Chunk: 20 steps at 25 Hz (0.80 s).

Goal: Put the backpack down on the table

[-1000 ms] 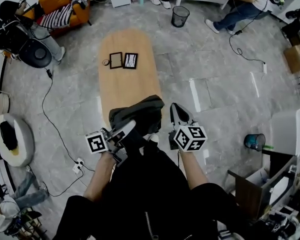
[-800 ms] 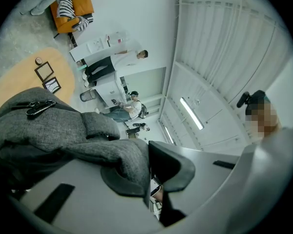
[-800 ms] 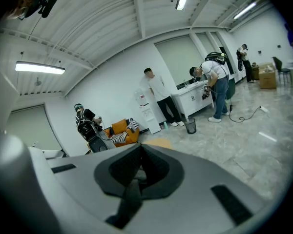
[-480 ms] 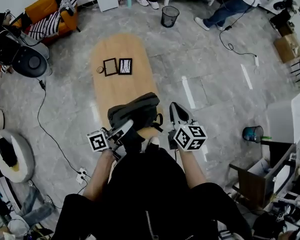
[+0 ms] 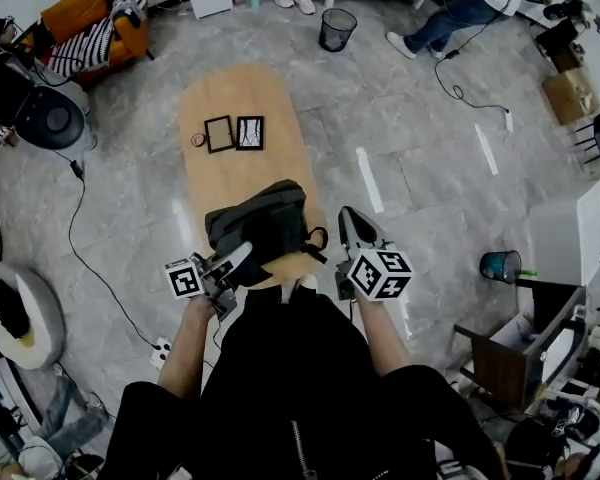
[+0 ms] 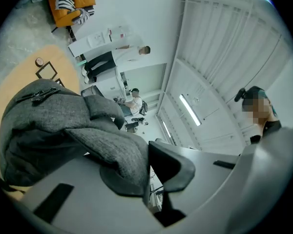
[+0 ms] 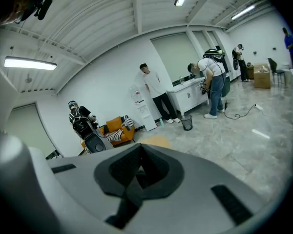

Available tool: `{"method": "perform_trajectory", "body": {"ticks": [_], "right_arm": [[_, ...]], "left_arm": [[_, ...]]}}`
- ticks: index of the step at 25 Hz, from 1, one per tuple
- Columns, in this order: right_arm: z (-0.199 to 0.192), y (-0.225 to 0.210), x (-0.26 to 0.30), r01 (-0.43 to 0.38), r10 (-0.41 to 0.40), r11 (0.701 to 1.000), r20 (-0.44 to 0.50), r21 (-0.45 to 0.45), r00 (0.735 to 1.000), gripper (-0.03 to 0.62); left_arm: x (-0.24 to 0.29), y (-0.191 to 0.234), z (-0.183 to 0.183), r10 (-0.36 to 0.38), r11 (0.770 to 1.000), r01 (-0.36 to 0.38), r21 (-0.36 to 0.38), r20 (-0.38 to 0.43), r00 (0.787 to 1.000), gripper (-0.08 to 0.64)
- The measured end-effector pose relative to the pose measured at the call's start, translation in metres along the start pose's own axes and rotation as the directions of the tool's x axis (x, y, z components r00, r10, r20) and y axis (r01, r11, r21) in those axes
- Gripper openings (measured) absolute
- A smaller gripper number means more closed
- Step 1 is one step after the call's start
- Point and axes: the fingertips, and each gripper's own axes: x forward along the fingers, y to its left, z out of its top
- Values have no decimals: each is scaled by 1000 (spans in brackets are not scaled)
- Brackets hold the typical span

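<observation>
Pinching backpack [image 5: 263,223] fabric in our left gripper [image 5: 238,257], over the table's [image 5: 238,176] near end; our right gripper [image 5: 348,224] just beside, jaws together, empty.

Grey backpack [image 5: 257,230], near end of table [image 5: 235,173]

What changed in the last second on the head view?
The left gripper carried the backpack farther over the table, toward the two picture frames, and down. Its jaws stay clamped on the grey fabric; nothing was let go. The right gripper stays shut and empty at the table's near end; the frames have not moved.
</observation>
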Motion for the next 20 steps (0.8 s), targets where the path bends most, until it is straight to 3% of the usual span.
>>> {"method": "perform_trajectory", "body": {"ticks": [4, 9, 14, 20], "right_arm": [[0, 6, 11, -16, 16, 1000, -16, -11, 1000, 9], [-2, 16, 19, -30, 29, 999, -30, -20, 999, 9], [-5, 22, 23, -32, 31, 999, -40, -26, 999, 9], [-12, 20, 20, -17, 16, 1000, -57, -25, 998, 9]], "left_arm": [[1, 7, 4, 29, 999, -28, 44, -13, 999, 48], [-2, 13, 8, 29, 997, -25, 72, -48, 998, 163], [-4, 37, 3, 91, 991, -81, 111, -90, 992, 172], [-16, 60, 1, 130, 989, -123, 83, -77, 989, 172]]}}
